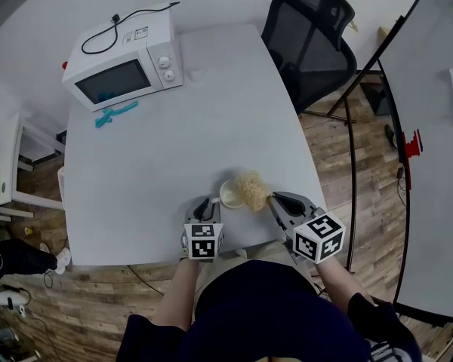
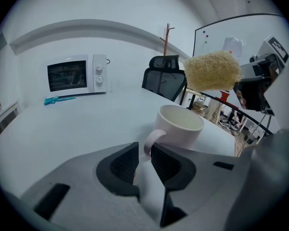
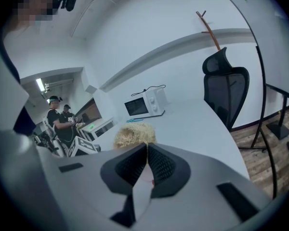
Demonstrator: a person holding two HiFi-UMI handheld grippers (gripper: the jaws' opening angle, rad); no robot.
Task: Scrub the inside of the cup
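A white cup (image 1: 229, 195) stands upright near the front edge of the white table (image 1: 181, 142). My left gripper (image 1: 209, 203) is behind it, jaws closed on the cup's handle (image 2: 152, 139). In the left gripper view the cup (image 2: 181, 127) is just ahead of the left gripper (image 2: 143, 155), its pale inside bare. My right gripper (image 1: 272, 199) is shut on a tan fibrous scrubber (image 1: 251, 189), which hovers over the cup's right rim. That scrubber (image 2: 213, 70) hangs above and right of the cup. In the right gripper view the scrubber (image 3: 134, 134) sticks out past the right gripper (image 3: 146, 150).
A white microwave (image 1: 124, 62) stands at the table's far left corner, with a teal tool (image 1: 115, 114) before it. A black office chair (image 1: 313, 32) sits beyond the far right corner. A whiteboard stand (image 1: 377, 111) runs along the right. Two people (image 3: 58, 119) stand in the distance.
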